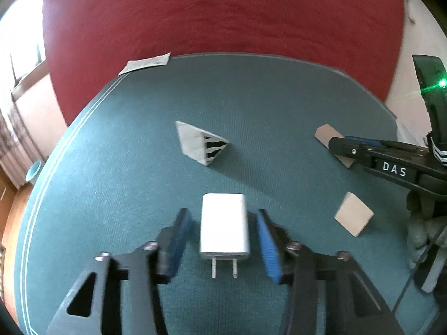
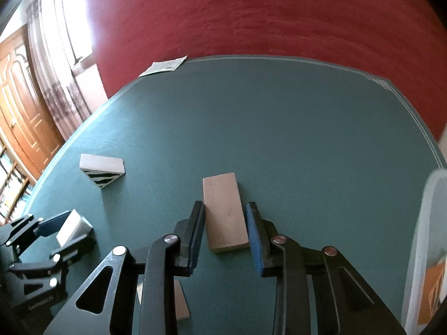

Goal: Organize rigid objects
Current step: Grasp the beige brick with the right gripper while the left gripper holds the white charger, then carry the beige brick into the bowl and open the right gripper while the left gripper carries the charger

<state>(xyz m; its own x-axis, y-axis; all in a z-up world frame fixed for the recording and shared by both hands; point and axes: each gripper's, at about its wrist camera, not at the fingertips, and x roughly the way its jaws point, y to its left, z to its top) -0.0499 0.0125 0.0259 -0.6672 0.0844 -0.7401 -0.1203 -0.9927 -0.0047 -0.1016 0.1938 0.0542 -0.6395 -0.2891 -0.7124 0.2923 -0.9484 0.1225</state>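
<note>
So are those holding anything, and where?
The right hand-held gripper clamps the wooden block by its long sides; left hand-held gripper straddles the white charger without touching.

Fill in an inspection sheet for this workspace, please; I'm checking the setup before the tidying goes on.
Surface: teal mat, flat, on a red surface.
Job's things: white charger, prongs toward the left camera; long wooden block; smaller wooden block; striped box; all apart on the mat.
Clutter: paper slip at the mat's far edge.
Grippers: left gripper open astride the charger, gaps on both sides; right gripper shut on the long wooden block.
Cables: nothing seen.
Surroundings: curtain, wooden door, blurred pale container edge.
</note>
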